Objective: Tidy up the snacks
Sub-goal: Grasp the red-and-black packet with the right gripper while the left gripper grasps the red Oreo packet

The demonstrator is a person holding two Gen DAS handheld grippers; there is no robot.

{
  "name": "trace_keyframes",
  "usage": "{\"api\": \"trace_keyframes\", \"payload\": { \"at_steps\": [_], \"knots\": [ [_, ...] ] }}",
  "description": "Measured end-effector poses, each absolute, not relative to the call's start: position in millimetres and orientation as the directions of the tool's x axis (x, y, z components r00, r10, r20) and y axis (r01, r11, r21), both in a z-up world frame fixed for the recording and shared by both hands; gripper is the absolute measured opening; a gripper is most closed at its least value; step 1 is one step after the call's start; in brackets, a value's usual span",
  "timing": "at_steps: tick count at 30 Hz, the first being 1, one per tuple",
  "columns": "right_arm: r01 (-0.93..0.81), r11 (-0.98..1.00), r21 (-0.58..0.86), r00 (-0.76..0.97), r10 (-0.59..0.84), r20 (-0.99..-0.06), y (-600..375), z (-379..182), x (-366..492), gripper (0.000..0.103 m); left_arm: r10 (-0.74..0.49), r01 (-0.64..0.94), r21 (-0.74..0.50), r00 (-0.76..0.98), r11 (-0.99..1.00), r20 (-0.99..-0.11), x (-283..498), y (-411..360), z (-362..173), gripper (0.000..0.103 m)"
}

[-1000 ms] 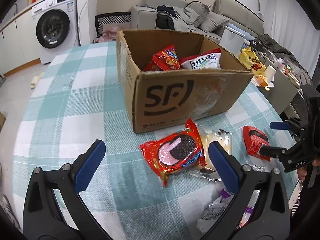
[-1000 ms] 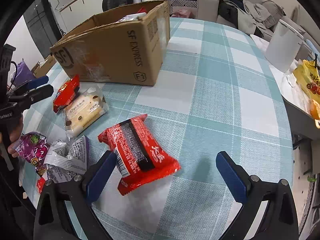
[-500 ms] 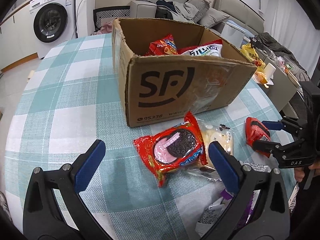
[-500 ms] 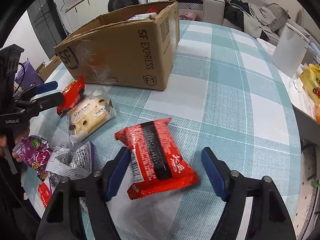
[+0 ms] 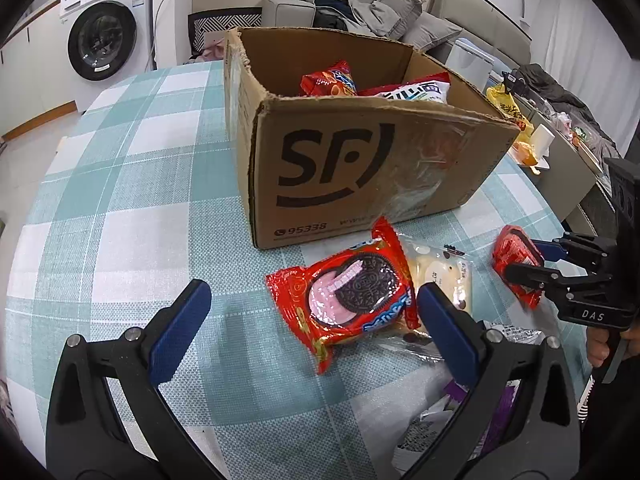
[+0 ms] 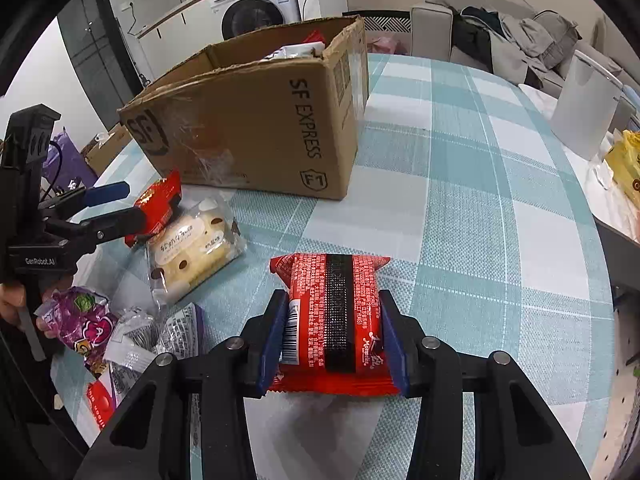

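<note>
**Camera placement, two wrist fisheyes**

Left wrist view: low over the table [image 5: 120, 216], looking forward along its own fingers [image 5: 180, 320] toward the logo end of the cardboard box [image 5: 360, 176], close in; washing machine [image 5: 102, 44] and sofa [image 5: 360, 12] behind. The right gripper [image 5: 528, 264] enters at the right edge.

Right wrist view: low over the table [image 6: 480, 200], facing the same cardboard box [image 6: 260, 132] from its long printed side, slightly farther off. The left gripper [image 6: 116, 204] enters at the left edge.

Shared: box, cream bun packet [image 5: 444, 276] [image 6: 192, 248] before it, washing machine [image 6: 256, 12], sofa [image 6: 500, 28].
</note>
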State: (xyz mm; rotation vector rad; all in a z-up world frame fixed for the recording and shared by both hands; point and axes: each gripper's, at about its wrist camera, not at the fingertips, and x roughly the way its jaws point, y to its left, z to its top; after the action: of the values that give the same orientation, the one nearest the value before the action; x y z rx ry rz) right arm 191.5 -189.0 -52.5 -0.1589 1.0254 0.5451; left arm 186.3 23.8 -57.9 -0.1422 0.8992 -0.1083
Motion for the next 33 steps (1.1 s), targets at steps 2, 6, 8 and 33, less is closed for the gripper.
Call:
{"api": "trace_keyframes", "payload": {
  "at_steps": [2, 6, 8, 33],
  "knots": [
    [-0.498, 0.857, 0.132, 0.413, 0.368, -0.833, -188.6, -50.6, 192.1, 0.045, -0.156, 0.03, -0.175, 0.615, 0.984, -0.773, 187.2, 25.1, -58.9, 0.102],
    [-0.492, 0.857, 0.153, 0.421, 0.388, -0.82, -187.6, -46.8, 192.4, 0.045, -0.175, 0.032, -0.197, 0.612, 0.98, -0.771, 187.9, 26.0, -60.6, 0.102],
    [-0.492, 0.856, 0.157, 0.421, 0.392, -0.818, -186.2, -45.6, 191.1, 0.045, -0.185, 0.033, -0.209, 0.61, 0.977, -0.771, 189.5, 26.0, -62.0, 0.102],
    [-0.494, 0.853, 0.167, 0.447, 0.414, -0.793, -188.2, -35.7, 186.1, 0.045, -0.23, 0.131, -0.19, 0.634, 0.973, -0.738, 182.0, 7.8, -56.2, 0.051]
  ]
}}
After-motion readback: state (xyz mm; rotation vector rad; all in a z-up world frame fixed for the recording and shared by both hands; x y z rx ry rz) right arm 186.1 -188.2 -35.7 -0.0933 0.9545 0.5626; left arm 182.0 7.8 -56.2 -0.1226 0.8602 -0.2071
